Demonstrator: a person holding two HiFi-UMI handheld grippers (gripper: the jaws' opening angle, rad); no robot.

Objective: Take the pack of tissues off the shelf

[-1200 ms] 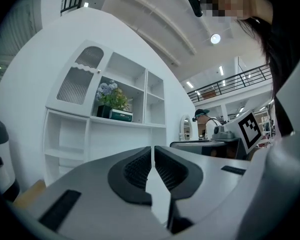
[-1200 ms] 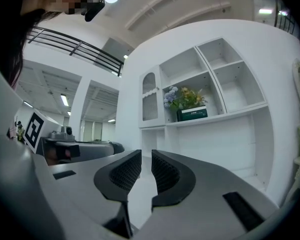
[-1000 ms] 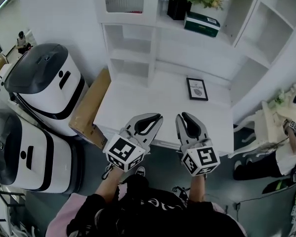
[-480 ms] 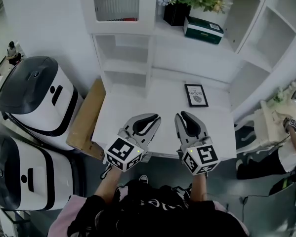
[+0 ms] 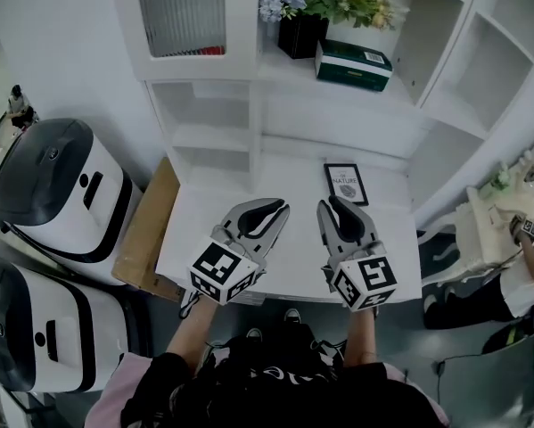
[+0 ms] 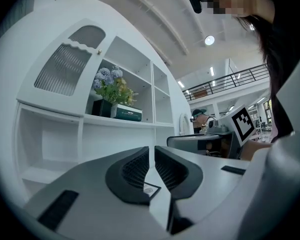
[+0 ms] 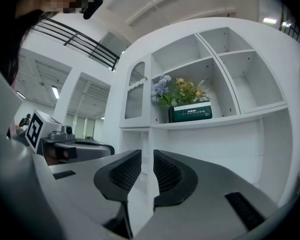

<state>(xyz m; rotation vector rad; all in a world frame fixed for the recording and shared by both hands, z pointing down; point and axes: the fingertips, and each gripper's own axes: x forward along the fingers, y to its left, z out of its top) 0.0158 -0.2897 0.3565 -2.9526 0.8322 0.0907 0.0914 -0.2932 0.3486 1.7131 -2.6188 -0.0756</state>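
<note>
The pack of tissues (image 5: pixel 353 64), a dark green box with a pale top, lies on the upper white shelf (image 5: pixel 400 96) beside a black pot of flowers (image 5: pixel 300 34). The pack also shows in the left gripper view (image 6: pixel 127 113) and the right gripper view (image 7: pixel 191 112), far ahead of both sets of jaws. My left gripper (image 5: pixel 277 207) and right gripper (image 5: pixel 332 205) hover side by side over the front of the white desk (image 5: pixel 209 226), well below the pack. Both are shut with nothing between them (image 6: pixel 152 151) (image 7: pixel 147 156).
A small framed picture (image 5: pixel 346 184) lies on the desk just beyond the grippers. A cabinet door with ribbed glass (image 5: pixel 179 12) stands upper left. Two white-and-black machines (image 5: pixel 61 185) and a cardboard sheet (image 5: pixel 146 226) stand left of the desk. A person (image 5: pixel 516 239) is at the right.
The view has moved closer to the shelf unit, so the desk and shelves sit lower and larger. Both grippers stay shut, side by side, now over the desk's front.
</note>
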